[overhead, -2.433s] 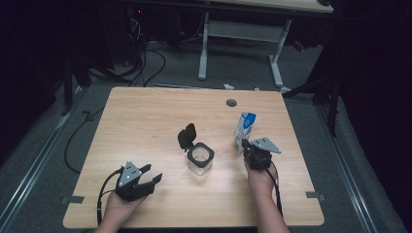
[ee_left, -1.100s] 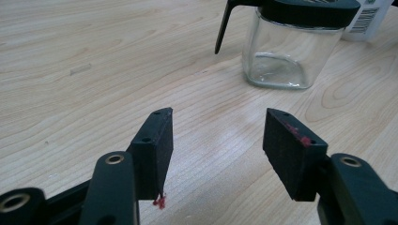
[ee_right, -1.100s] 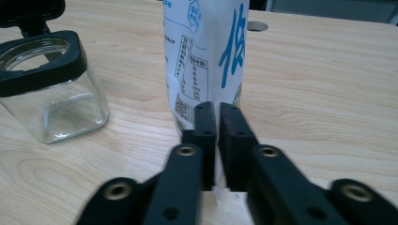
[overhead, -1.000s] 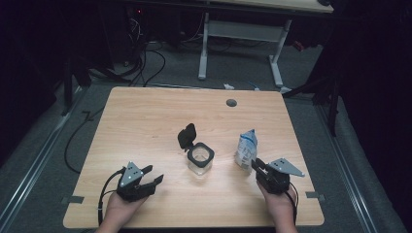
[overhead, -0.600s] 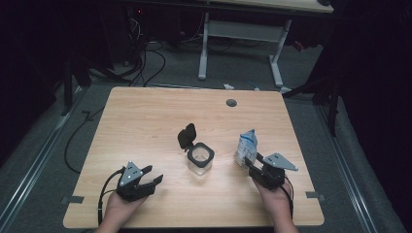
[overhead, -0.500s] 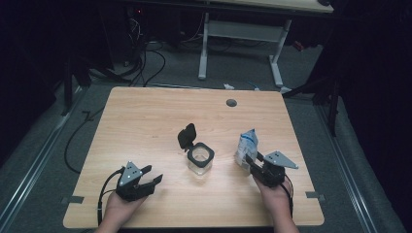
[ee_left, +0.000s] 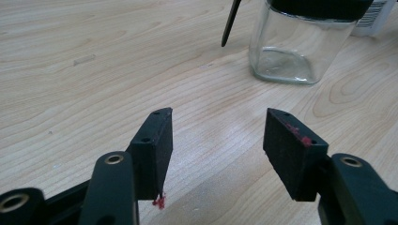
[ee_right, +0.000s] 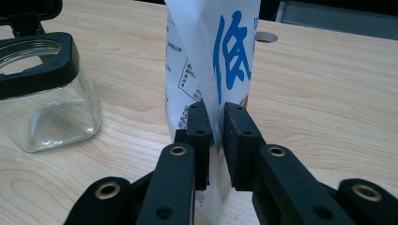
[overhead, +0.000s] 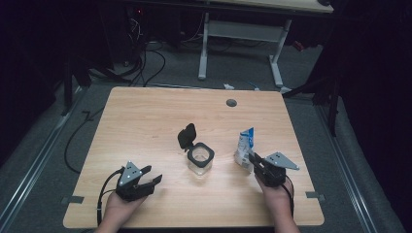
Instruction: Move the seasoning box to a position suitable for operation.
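At about seven o'clock on the wooden table (overhead: 145, 126), near the front edge: the left gripper (overhead: 145, 183), held in a hand (overhead: 119, 208), jaws spread wide with bare wood between them, nothing gripped, pointing toward three o'clock. Seen along those jaws in the left gripper view (ee_left: 216, 145): specks of red on the pads, and at one o'clock ahead, well apart, a glass jar (ee_left: 300, 42). Near the table's middle in the high view: that same jar (overhead: 200, 160), upright, clear and square-sided with a black collar, its black lid (overhead: 187, 136) flipped open and standing up at eleven o'clock from the mouth. At three o'clock from the jar, near but apart: a white pouch (overhead: 244, 148) with blue print, standing upright. Just beside it at five o'clock: the right gripper (overhead: 253, 161), held in the other hand (overhead: 279, 199). In the right gripper view: jaws having just been closing, now pressed together on the lower edge of the pouch (ee_right: 211, 56), pinching (ee_right: 215, 140) its thin seam between both pads; jar (ee_right: 44, 89) at ten o'clock. Beyond the pouch, at twelve o'clock: a round hole (overhead: 231, 103) in the tabletop.
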Available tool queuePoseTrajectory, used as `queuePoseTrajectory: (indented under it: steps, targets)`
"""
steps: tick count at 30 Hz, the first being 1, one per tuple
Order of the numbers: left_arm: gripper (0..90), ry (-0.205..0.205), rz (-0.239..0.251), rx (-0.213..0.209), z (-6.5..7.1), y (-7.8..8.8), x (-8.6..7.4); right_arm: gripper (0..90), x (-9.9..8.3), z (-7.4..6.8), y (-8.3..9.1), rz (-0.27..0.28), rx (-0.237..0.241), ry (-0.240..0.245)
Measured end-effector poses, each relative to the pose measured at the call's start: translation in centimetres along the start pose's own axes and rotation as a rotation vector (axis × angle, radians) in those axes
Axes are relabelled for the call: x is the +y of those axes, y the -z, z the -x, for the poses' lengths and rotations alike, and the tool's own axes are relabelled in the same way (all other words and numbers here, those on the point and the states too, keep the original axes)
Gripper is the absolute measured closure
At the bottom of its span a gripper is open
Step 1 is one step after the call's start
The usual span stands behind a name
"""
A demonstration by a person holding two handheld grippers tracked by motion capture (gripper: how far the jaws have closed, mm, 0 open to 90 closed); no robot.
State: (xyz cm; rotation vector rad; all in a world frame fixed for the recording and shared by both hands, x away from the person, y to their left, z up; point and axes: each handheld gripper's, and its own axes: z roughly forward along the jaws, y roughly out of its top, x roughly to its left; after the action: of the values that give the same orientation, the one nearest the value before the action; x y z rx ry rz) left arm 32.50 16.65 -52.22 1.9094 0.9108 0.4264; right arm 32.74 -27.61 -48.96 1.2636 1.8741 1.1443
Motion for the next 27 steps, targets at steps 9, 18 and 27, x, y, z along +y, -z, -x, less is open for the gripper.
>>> queuePoseTrajectory:
  steps: [9, 18, 27]
  targets:
    - [43.2, -0.001, 0.001, 0.001, -0.02, 0.01, -0.02, 61.6, 0.13, -0.08, -0.67, 0.015, 0.008, -0.026]
    - [43.1, -0.002, 0.001, 0.0, -0.01, 0.01, -0.04, 75.6, 0.24, 0.18, -0.76, 0.018, 0.001, -0.032]
    - [43.1, 0.001, -0.001, -0.009, -0.02, -0.01, -0.04, 82.9, 0.3, 0.06, -0.58, 0.005, 0.008, 0.011]
